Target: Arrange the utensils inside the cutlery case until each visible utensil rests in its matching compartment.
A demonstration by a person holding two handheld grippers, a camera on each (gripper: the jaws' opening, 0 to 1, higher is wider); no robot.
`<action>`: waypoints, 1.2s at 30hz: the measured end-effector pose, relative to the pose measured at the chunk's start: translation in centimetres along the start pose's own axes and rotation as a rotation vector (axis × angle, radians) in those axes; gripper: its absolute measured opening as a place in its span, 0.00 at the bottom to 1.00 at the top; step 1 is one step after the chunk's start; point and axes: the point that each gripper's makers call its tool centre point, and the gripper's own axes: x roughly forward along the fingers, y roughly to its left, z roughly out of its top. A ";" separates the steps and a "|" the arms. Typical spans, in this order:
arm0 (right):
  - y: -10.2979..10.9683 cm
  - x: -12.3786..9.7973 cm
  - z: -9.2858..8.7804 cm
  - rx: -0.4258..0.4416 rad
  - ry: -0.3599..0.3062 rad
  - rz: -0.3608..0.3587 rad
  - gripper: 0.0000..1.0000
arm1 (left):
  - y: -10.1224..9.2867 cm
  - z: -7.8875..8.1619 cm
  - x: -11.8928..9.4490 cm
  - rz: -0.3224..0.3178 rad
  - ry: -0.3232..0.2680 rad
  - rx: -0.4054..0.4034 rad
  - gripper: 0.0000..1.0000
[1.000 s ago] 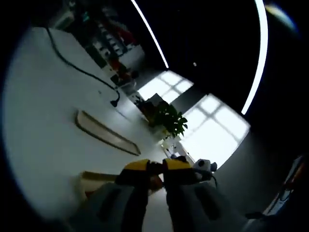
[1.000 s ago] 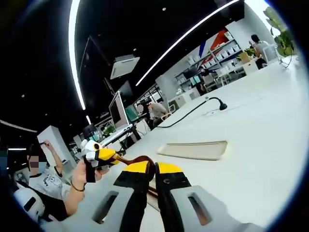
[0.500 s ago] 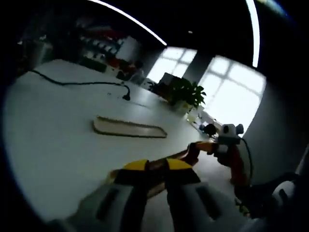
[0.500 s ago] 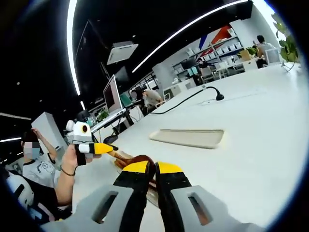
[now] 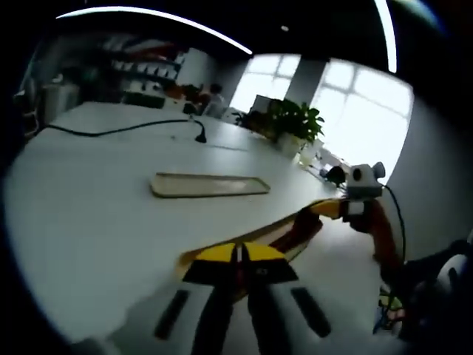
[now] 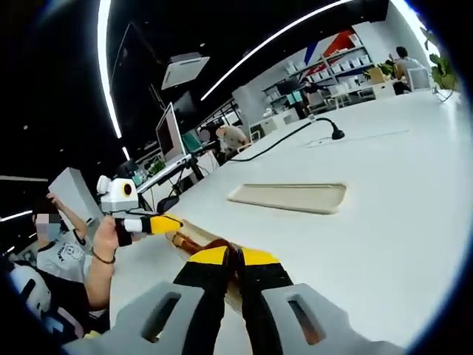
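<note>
Two grippers meet at the near edge of the white table (image 5: 89, 207), right over the cutlery case (image 6: 194, 238), a low wooden tray sitting at that edge. In the left gripper view, the left gripper (image 5: 238, 260) has its yellow-tipped jaws pressed together with no gap showing; whether something thin is pinched between them can't be made out. A brown wooden utensil (image 5: 301, 225) runs from just past those tips toward the right gripper (image 5: 325, 209), which comes in from the right. In the right gripper view, the right gripper's jaws are likewise closed together, with a brown utensil end poking out just beyond the tips, so it looks clamped on it, though that's hard to confirm. A person's hand (image 6: 106, 238) holds the left gripper just beside the case. Farther back on the table lies a flat beige lid (image 6: 290, 197), well apart from the case, with a black cable (image 5: 118, 132) beyond it.
</note>
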 end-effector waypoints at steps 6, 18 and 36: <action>0.0 0.2 -0.2 -0.016 0.003 -0.002 0.04 | -0.1 -0.4 0.2 0.001 0.018 0.015 0.03; -0.4 0.5 -0.1 -0.015 0.005 -0.013 0.04 | -1.3 -0.6 -0.3 -0.016 0.068 0.085 0.00; -0.5 0.5 0.2 -0.007 -0.003 -0.010 0.04 | -5.8 -1.6 1.7 -0.132 0.156 0.105 0.00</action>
